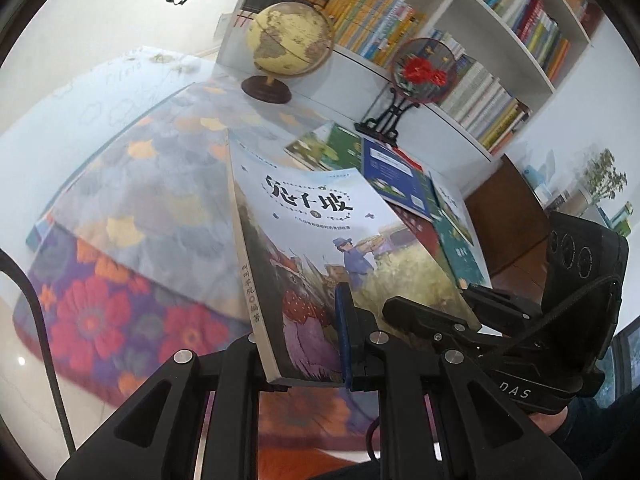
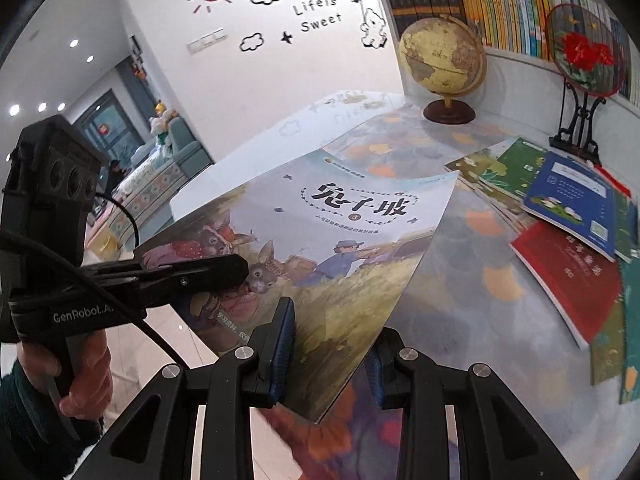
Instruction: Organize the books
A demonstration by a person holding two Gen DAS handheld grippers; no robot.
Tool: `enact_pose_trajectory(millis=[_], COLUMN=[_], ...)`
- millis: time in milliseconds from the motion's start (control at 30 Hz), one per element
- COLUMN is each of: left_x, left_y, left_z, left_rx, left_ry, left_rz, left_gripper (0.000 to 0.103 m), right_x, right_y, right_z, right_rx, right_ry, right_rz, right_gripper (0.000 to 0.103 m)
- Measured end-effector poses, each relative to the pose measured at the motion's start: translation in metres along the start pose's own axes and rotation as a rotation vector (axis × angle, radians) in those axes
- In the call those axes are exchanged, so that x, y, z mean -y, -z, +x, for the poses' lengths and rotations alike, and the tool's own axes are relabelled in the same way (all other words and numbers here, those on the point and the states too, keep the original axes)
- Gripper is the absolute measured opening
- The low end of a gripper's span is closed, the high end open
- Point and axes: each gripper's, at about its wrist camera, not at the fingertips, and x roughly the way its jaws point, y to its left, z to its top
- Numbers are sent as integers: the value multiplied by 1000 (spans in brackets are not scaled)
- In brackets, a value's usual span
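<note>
Two-handed carry of one paperback picture book [image 1: 320, 240] above a glass-topped table [image 1: 132, 184]. The book fills the centre of both views, cover up and tilted, clear of the tabletop. The left gripper [image 1: 308, 344], at lower centre of the left wrist view, is closed on the book's near edge beside the spine. The right gripper [image 2: 326, 344], at lower centre of the right wrist view, clamps the near corner on the fore-edge side, one blue pad [image 2: 283, 344] on the cover and the other below.

Risks, as judged: both holds sit on one short edge, so the unsupported far end can sag or the pages fan open. If the two hands drift apart or twist unequally, the cover may crease or slip from a pad. The far corner could also catch the scattered books [image 2: 560, 216] at right, or the globe [image 2: 442, 54] and the round embroidered fan on its stand [image 2: 582, 56] at upper right before the bookshelf [image 1: 460, 12].

Pose: both grippers point forward and downward, side by side. A hand [image 2: 80, 376] in a dark sleeve grips the left handle at lower left of the right wrist view.
</note>
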Motion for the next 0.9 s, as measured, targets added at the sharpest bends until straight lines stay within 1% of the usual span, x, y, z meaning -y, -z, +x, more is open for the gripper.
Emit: enact_pose_trajectory(millis=[133, 200, 300, 400, 500, 600, 733, 833, 900], left_x=[-38, -59, -98, -123, -146, -164, -182, -189, -192], left_y=[-41, -67, -109, -142, -171, -192, -211, -214, -211], left_z=[26, 42, 71, 98, 123, 141, 159, 163, 167], left_rx=[-18, -30, -49, -65, -82, -95, -126, -144, -171], left_ry=[1, -5, 11, 21, 29, 36, 58, 63, 42], left_rz=[10, 23, 17, 31, 29, 34, 9, 1, 0], left_gripper=[13, 13, 13, 14, 14, 14, 15, 16, 22], right_x=[2, 5, 11, 18, 26, 38, 47, 49, 49], right_y=[-30, -49, -82, -118, -143, -168, -189, -192, -188], right_z=[39, 62, 100, 138, 169, 197, 220, 229, 231], right_rx=[13, 26, 35, 48, 49, 47, 40, 29, 22], right_ry=[23, 32, 46, 95, 135, 150, 178, 181, 177], right_rz=[19, 22, 48, 56, 58, 95, 128, 148, 165], right_gripper=[31, 31, 31, 31, 31, 31, 31, 31, 31])
